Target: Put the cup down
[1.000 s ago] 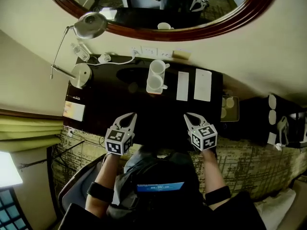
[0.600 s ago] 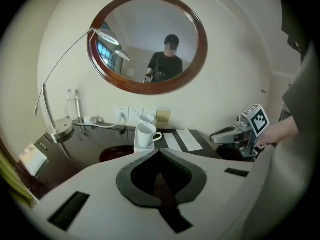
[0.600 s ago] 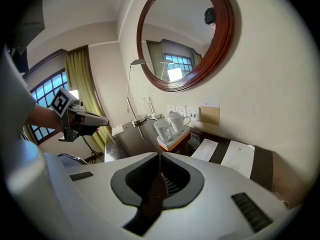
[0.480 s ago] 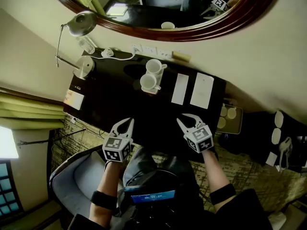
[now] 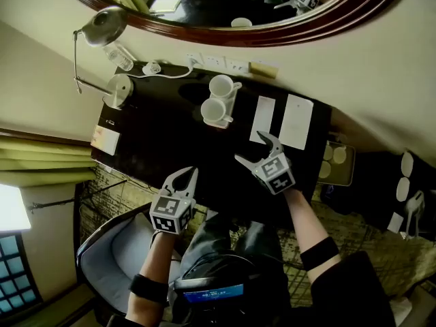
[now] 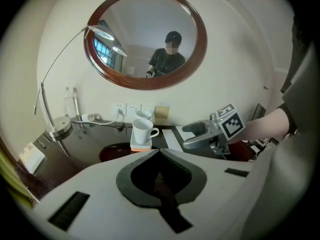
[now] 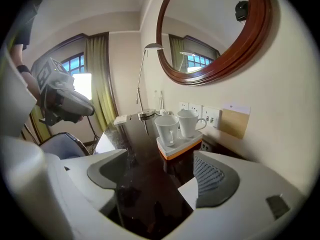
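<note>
In the head view, the left gripper (image 5: 189,173) sits low and left of centre at the near edge of the dark glossy desk (image 5: 157,138). Its jaws are pressed together on nothing. The right gripper (image 5: 251,148) is at centre right, further over the desk. Its jaws have just been opening and now stand wide apart, with only bare desk between them. The two white ceramic cups (image 5: 212,109) stand upright on a small white-and-orange tray (image 5: 219,123) in the upper middle, near the wall sockets. Neither gripper holds them. They lie up and to the left of the right gripper, which is clearly the nearer one. Two white paper sheets (image 5: 298,121) lie to the right of the tray.

In the left gripper view, the closed jaws fill the lower frame. The cups (image 6: 142,131) stand well beyond them, just left of centre. The right gripper (image 6: 207,131) reaches in from the right.

In the right gripper view, the spread jaws frame empty desk top in the lower half. The cups (image 7: 167,128) sit above the gap and slightly right, side by side on the tray (image 7: 179,149). The line through the pair runs from the nearer left cup to the farther right one. A reach would, I judge, go straight ahead.
</note>
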A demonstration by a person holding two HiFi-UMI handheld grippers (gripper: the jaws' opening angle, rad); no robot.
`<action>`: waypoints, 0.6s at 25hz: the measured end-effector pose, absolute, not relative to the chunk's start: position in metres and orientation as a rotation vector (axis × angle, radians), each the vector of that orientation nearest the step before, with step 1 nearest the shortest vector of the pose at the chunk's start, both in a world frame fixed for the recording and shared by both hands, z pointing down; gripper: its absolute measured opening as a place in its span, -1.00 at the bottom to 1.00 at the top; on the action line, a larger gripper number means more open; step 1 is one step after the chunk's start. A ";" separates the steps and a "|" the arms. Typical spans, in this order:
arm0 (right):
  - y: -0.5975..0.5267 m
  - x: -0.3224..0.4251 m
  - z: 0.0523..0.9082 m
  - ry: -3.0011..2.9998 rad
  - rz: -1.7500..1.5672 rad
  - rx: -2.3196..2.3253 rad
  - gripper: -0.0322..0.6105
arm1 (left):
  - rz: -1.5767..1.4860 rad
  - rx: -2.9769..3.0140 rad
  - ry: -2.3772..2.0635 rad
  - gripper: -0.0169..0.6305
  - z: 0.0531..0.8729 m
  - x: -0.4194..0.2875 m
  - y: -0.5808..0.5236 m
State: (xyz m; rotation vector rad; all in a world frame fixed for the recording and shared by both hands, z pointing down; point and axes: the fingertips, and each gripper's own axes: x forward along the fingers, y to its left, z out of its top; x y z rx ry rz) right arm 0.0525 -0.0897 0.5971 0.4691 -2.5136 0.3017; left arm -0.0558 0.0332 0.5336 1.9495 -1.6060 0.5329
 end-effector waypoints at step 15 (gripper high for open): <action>-0.151 -0.056 0.631 -2.559 0.224 0.423 0.62 | 0.468 1.930 -1.646 -0.95 0.558 -0.072 0.015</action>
